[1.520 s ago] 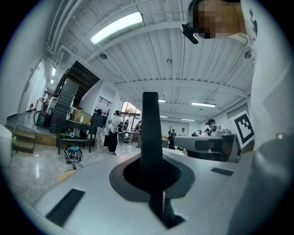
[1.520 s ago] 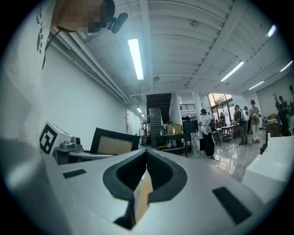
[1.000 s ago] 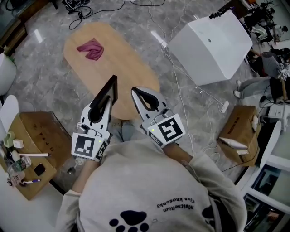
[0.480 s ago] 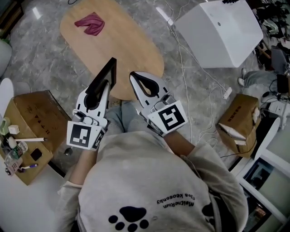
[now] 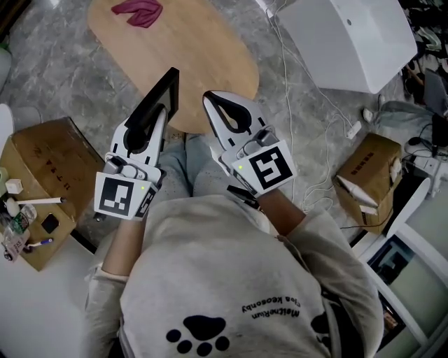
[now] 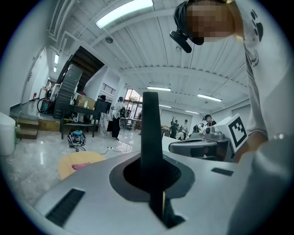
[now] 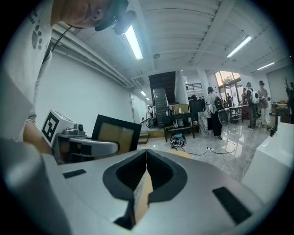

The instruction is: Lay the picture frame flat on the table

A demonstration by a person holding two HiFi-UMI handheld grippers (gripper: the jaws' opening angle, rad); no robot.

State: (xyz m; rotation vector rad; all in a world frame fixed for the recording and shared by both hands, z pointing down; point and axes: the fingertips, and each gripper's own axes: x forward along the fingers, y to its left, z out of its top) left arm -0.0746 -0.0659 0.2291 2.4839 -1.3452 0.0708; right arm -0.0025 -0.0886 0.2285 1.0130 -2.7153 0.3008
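Note:
My left gripper [image 5: 158, 117] is shut on the lower edge of a black picture frame [image 5: 162, 96]. It holds the frame upright and edge-on over the near end of the oval wooden table [image 5: 196, 56]. In the left gripper view the frame [image 6: 150, 131] rises as a dark bar out of the closed jaws. The right gripper view shows the frame's tan inside [image 7: 115, 134] beside the left gripper [image 7: 85, 148]. My right gripper [image 5: 214, 99] hangs just right of the frame, shut, with nothing in it [image 7: 146, 158].
A dark red cloth [image 5: 138, 12] lies at the table's far end. A big white box [image 5: 350, 38] stands on the floor at the right, with cables [image 5: 301, 91] trailing from it. Cardboard boxes stand at the left [image 5: 42, 164] and at the right [image 5: 367, 175].
Both grippers have sunk a little, the frame going down with the left one. The head view has tilted, so the table and cloth sit higher in the picture.

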